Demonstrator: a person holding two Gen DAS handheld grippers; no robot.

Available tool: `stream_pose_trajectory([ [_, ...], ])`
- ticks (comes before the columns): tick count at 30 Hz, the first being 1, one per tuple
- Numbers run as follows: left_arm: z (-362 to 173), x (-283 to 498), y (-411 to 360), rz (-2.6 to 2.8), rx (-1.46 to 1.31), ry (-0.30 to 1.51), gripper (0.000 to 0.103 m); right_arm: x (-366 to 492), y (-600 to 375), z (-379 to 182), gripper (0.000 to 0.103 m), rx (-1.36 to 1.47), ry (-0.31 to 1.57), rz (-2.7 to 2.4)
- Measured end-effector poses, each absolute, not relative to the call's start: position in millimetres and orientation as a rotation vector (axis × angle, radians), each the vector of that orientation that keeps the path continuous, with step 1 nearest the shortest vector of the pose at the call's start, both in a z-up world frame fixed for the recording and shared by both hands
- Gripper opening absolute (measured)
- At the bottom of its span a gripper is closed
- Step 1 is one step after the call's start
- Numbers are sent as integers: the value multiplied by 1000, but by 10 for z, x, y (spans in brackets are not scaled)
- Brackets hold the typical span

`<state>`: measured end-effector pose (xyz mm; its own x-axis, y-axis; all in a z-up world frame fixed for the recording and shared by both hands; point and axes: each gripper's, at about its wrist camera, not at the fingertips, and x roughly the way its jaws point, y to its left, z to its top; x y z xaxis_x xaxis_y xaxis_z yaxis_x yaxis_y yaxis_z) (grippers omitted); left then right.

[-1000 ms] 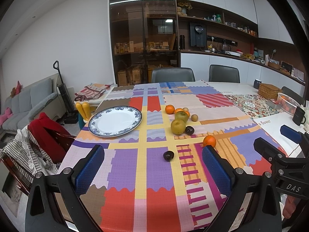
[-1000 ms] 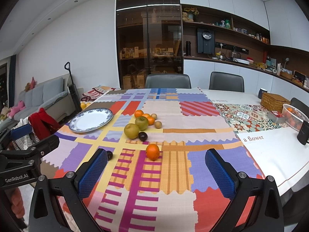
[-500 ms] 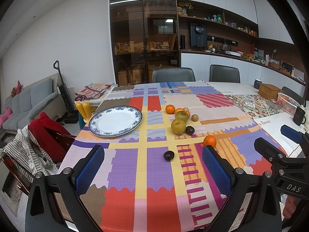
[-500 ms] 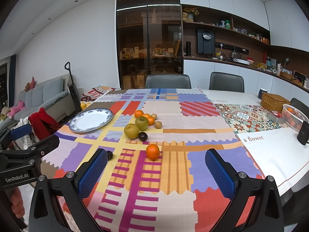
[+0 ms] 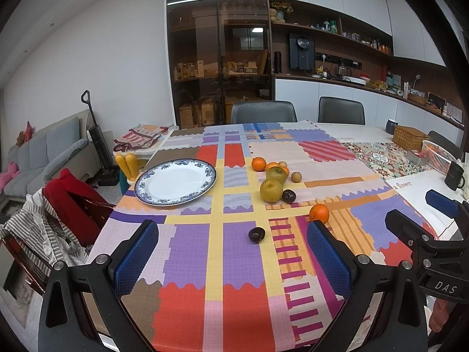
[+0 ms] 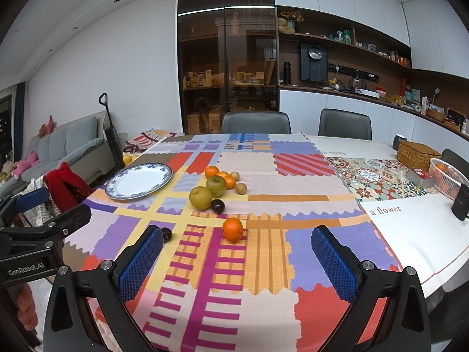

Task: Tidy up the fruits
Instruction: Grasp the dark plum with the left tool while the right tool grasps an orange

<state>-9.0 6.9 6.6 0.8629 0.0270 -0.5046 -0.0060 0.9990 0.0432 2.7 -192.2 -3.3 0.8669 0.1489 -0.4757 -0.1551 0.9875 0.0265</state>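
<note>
1. Across the bottom of the left wrist view, the left gripper (image 5: 233,259) is hanging with its two blue pads (image 5: 135,259) spread wide, gripping nothing and touching no fruit.
2. Between those pads, slightly above them in the frame, a dark plum (image 5: 256,234) is lying on the patchwork tablecloth (image 5: 234,267); a lone orange (image 5: 319,213) is sitting just above the right pad.
3. Along the bottom of the right wrist view, the right gripper (image 6: 238,264) is likewise standing wide open and holding nothing.
4. That lone orange is resting above the middle of its gap, apart from both pads, while the dark plum is peeking out beside the tip of the left pad (image 6: 140,264).
5. Toward the centre of both frames, the other fruits are clustering: a yellow-green pear (image 5: 271,190), a green apple (image 5: 276,175), a second dark plum (image 5: 288,196), small oranges (image 5: 258,164) and two small brown fruits (image 5: 296,177).
6. Left of that cluster, a blue-rimmed white plate (image 5: 152,196) is sitting with nothing on it.
7. At the right edge of the left view, part of the right gripper is showing; the left gripper is showing at the left edge of the right view.
</note>
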Motion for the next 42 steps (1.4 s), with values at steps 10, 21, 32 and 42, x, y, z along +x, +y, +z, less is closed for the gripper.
stream_pose_trajectory([
  [10, -79, 107, 97, -6, 45, 595, 103, 147, -1862, -137, 102, -37, 527, 172],
  [21, -370, 557, 68, -106, 70, 697, 96, 541, -1743, -440, 102, -93, 591, 187],
  [32, -830, 1043, 10, -189, 101, 814, 81, 1032, -1682, -768, 92, -96, 684, 218],
  [42, -1100, 1323, -23, -224, 95, 881, 64, 1367, -1627, -1026, 80, -86, 773, 250],
])
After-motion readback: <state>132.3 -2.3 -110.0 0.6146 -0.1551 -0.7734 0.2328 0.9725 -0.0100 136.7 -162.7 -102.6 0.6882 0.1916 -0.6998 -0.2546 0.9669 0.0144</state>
